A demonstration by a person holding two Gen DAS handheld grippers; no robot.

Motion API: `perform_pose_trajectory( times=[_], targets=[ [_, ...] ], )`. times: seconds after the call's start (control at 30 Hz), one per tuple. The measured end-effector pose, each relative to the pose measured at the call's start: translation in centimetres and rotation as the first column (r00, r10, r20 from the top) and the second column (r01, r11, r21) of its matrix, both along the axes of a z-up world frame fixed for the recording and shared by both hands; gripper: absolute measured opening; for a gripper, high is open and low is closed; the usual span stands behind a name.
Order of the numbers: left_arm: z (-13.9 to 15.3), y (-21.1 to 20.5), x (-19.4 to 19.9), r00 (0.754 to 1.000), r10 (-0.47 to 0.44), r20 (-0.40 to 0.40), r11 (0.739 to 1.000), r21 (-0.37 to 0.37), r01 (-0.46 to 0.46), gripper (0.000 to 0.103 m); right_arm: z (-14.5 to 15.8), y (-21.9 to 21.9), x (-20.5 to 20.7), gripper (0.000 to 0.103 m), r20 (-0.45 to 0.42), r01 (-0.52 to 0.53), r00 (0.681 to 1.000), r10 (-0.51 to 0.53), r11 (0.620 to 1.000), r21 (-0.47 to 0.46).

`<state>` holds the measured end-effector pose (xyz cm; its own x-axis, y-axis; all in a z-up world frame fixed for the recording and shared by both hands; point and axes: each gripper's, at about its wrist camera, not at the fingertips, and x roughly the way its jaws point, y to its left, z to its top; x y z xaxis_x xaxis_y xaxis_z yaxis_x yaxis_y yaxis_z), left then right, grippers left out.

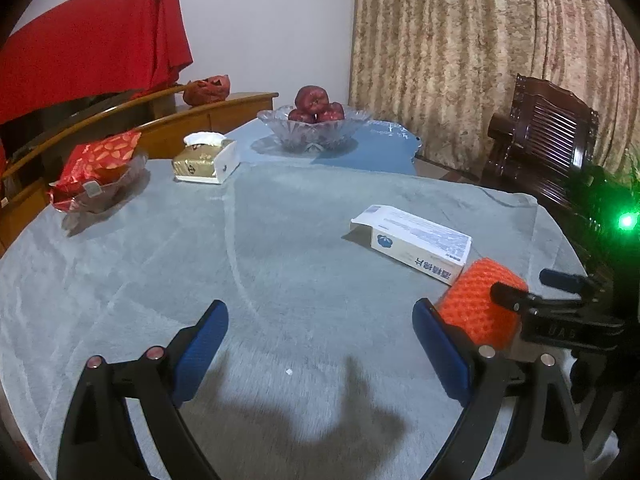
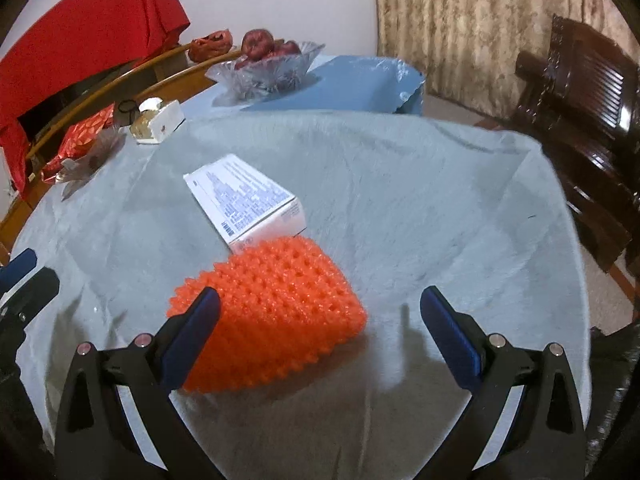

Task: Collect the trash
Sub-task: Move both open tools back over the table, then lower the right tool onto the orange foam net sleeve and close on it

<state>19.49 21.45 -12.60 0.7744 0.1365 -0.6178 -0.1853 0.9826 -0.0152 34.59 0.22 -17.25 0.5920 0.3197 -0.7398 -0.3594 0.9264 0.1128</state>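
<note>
An orange foam net sleeve lies on the grey tablecloth, just in front of a white printed carton. My right gripper is open, and the sleeve sits between its blue fingers, against the left one. In the left wrist view the sleeve and carton lie to the right. There my left gripper is open over bare cloth, holding nothing. The other gripper's black frame overlaps the sleeve.
At the back stand a glass bowl of red apples, a tissue box and a glass dish with a red packet. A dark wooden chair stands beyond the table's right edge. A blue mat lies under the bowl.
</note>
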Motion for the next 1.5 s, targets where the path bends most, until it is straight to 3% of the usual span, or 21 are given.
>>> perform_pose_trajectory(
  times=[0.07,0.13,0.27,0.37,0.5,0.87,1.1,1.5],
  targets=[
    [-0.1,0.0,0.4,1.0,0.003,-0.002,1.0,-0.006,-0.003,0.091,-0.3,0.2,0.1,0.092,-0.014,-0.016,1.0,0.016,1.0,0.013],
    [-0.2,0.0,0.9,1.0,0.004,-0.003,1.0,-0.011,-0.004,0.091,-0.5,0.2,0.3,0.071,-0.044,-0.051,0.998,0.053,0.997,0.055],
    [-0.4,-0.5,1.6,1.0,-0.003,-0.005,1.0,-0.015,0.002,0.091,-0.4,-0.1,0.4,0.057,-0.068,-0.073,0.994,0.08,0.992,0.101],
    [-0.4,-1.1,2.1,1.0,-0.011,-0.007,1.0,-0.017,0.011,0.091,-0.3,-0.7,0.2,0.04,-0.068,-0.075,0.994,0.083,0.991,0.114],
    [-0.4,-2.3,2.8,1.0,-0.03,-0.008,0.999,-0.021,0.029,0.091,0.3,-1.2,-0.1,0.027,-0.048,-0.08,0.995,0.084,0.993,0.083],
    [-0.5,-6.7,6.7,0.995,-0.096,-0.003,0.995,-0.04,0.096,0.091,2.7,-5.5,1.7,0.025,0.015,-0.026,1.0,0.026,1.0,0.013],
    [-2.7,-9.1,10.3,0.992,-0.108,-0.072,0.994,-0.023,0.106,0.091,1.8,-7.2,2.9,0.025,-0.003,-0.006,1.0,0.006,1.0,0.018],
    [-5.4,-6.0,11.8,0.984,0.006,-0.18,0.999,-0.043,-0.013,0.091,1.2,-7.0,3.6,0.027,0.001,-0.01,1.0,0.01,1.0,0.015]
  ],
)
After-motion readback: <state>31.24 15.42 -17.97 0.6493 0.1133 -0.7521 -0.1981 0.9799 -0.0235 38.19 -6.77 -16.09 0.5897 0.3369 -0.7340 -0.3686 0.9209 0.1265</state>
